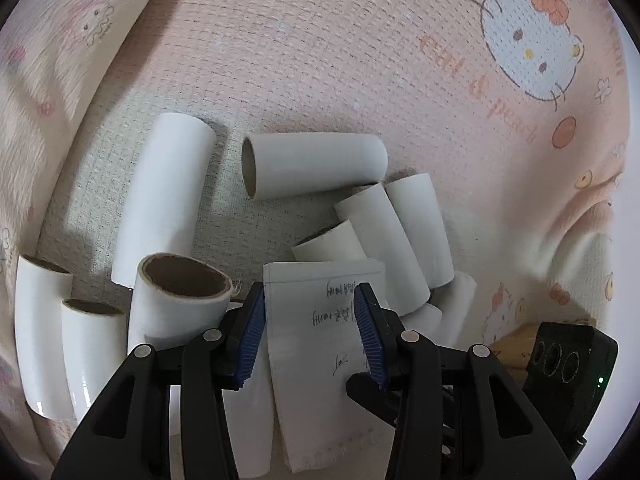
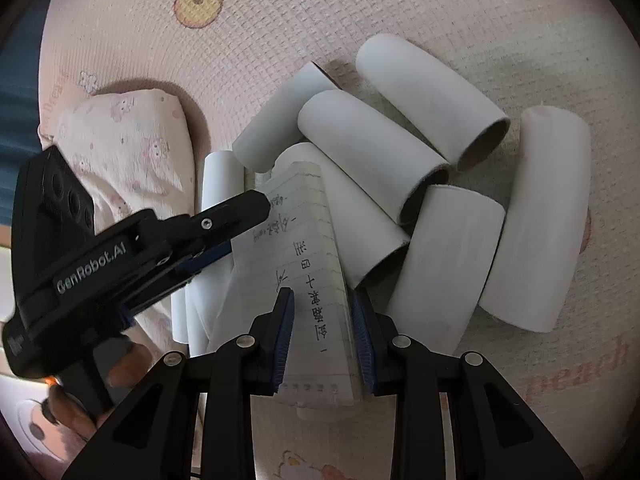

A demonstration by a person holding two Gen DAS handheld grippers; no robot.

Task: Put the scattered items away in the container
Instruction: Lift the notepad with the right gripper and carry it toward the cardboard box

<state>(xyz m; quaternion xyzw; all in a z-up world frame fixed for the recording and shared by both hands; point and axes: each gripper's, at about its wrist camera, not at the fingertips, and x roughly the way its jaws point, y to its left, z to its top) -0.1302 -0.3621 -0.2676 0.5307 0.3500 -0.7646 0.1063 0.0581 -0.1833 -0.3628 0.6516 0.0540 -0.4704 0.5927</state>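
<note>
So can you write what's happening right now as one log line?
left gripper: open around notepaper | right gripper: open around notepaper | cardboard tubes: scattered on mat | container: not visible

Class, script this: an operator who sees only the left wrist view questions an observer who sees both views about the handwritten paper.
Operator: Where are the right gripper's fingers?
Observer: The right gripper straddles the notepad, with one pad close beside each long edge.
Operator: Is the paper plain?
Observer: No. In the right wrist view the page is ruled, with handwriting running along it.
</note>
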